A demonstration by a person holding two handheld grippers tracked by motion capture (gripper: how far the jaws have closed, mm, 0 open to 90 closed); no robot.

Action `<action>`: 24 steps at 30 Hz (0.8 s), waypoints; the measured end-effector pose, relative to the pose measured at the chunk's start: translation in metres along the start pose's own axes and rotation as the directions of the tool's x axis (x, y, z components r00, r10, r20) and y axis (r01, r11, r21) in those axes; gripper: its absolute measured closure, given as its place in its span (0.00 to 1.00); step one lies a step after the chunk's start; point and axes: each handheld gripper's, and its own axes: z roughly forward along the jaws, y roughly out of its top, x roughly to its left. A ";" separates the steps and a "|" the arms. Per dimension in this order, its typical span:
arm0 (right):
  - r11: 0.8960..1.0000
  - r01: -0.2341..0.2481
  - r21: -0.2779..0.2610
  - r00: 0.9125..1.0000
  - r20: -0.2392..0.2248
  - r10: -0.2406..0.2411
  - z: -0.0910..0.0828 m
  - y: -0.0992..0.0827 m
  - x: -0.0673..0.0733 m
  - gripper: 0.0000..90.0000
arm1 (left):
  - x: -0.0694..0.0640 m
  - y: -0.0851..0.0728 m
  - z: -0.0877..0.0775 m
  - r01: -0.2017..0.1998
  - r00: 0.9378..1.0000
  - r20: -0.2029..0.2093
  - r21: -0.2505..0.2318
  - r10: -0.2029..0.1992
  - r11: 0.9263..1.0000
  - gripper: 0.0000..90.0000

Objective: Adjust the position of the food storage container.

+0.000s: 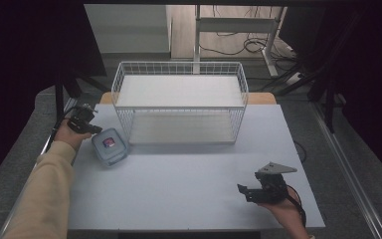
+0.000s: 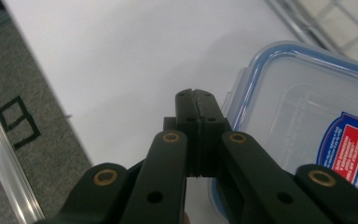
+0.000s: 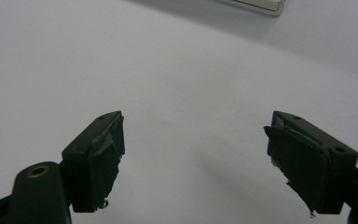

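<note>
Two grippers are on show, one at each side of the high view, so starting from the left: a cream sleeve [image 1: 47, 191] runs up from the bottom left corner to the left hand [image 1: 70, 134], which holds the left gripper [image 1: 93, 129] at the left edge of the white table [image 1: 189, 184], middle left of the frame. Its tip sits right up against the left side of a clear plastic container [image 1: 109, 146] with a blue-rimmed lid and a red and blue label on top. In the left gripper view the left gripper [image 2: 196, 100] has its jaws pressed tight together with nothing between them, dead centre of the frame, and the container [image 2: 303, 126] fills the right side just beside the tips; can't tell if they actually touch the rim or just sit next to it. Grey floor [image 2: 23, 140] shows down the left edge there. Moving right in the high view, a white wire basket [image 1: 179, 102] with a shelf in it stands in the upper centre of the frame, and the container sits just off its lower left corner, close to it. Far right, near the bottom right corner of the table, the right hand [image 1: 286, 206] holds the right gripper [image 1: 244, 191], pointing left, well apart from the container and basket. The right gripper view shows the right gripper [image 3: 193, 154] with jaws spread wide, holding nothing, over bare table [image 3: 177, 70].
</note>
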 end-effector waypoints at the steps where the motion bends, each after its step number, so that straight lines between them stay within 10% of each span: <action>1: 1.000 0.000 0.000 1.000 0.000 0.000 0.000 0.000 0.000 0.21 | 0.000 0.000 0.000 0.000 1.000 0.000 0.000 0.000 1.000 1.00; 24: 1.000 0.005 0.003 1.000 -0.016 -0.005 0.000 0.002 0.008 0.21 | -0.055 -0.026 -0.017 -0.111 0.990 0.088 -0.014 0.112 0.994 1.00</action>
